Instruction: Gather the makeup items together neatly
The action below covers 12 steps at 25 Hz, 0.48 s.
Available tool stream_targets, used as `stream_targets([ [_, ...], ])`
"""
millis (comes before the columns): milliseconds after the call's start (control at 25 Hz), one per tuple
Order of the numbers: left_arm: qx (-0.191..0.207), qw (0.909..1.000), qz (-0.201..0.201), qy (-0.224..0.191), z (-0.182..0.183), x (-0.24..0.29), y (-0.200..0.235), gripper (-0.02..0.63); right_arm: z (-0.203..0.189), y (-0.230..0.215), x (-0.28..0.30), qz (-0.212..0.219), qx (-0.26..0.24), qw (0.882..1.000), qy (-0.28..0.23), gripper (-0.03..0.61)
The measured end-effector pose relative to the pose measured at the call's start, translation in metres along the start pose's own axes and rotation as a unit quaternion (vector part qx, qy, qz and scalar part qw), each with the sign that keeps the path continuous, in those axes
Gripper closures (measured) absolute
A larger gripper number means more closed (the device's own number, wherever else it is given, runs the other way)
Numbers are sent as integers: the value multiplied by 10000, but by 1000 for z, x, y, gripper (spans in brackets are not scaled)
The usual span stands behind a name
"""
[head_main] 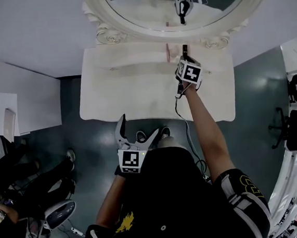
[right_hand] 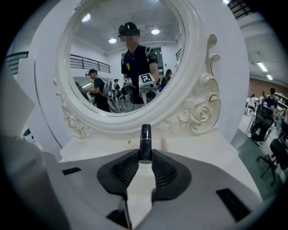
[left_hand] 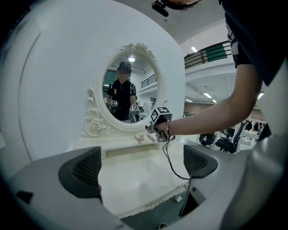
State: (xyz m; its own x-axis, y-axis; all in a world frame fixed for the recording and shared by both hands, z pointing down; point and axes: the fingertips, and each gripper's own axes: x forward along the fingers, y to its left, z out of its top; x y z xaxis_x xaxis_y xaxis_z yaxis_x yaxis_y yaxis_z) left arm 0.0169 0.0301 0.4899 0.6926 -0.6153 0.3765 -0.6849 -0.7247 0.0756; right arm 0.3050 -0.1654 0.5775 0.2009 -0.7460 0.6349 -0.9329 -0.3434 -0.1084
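Note:
A dark lipstick tube (right_hand: 145, 142) with a gold band stands upright between the jaws of my right gripper (right_hand: 145, 160), which is shut on it. In the head view this gripper (head_main: 185, 61) hovers over the raised back shelf of the white vanity table (head_main: 135, 91), the lipstick (head_main: 185, 49) pointing at the mirror. A pale pink makeup item (head_main: 167, 51) lies on the shelf just left of it, and the left gripper view shows two such pink pieces (left_hand: 140, 138). My left gripper (head_main: 137, 126) hangs open and empty off the table's front edge (left_hand: 140, 167).
An oval mirror (right_hand: 126, 58) in an ornate white frame rises behind the shelf. A black cable (head_main: 178, 105) trails from the right gripper across the tabletop. People sit at the left (head_main: 18, 180); office chairs (head_main: 295, 122) stand at the right.

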Motion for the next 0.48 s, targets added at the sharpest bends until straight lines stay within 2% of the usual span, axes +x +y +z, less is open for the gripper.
stream_targets([
  [120,-2,10000,-1,7,1,3,2,37,-7,-6,15,-192,123,9996,179,472],
  [480,-54,9999,88,107,-1,4,6,37,-33,-7,47,-528,-8,9961,712,472],
])
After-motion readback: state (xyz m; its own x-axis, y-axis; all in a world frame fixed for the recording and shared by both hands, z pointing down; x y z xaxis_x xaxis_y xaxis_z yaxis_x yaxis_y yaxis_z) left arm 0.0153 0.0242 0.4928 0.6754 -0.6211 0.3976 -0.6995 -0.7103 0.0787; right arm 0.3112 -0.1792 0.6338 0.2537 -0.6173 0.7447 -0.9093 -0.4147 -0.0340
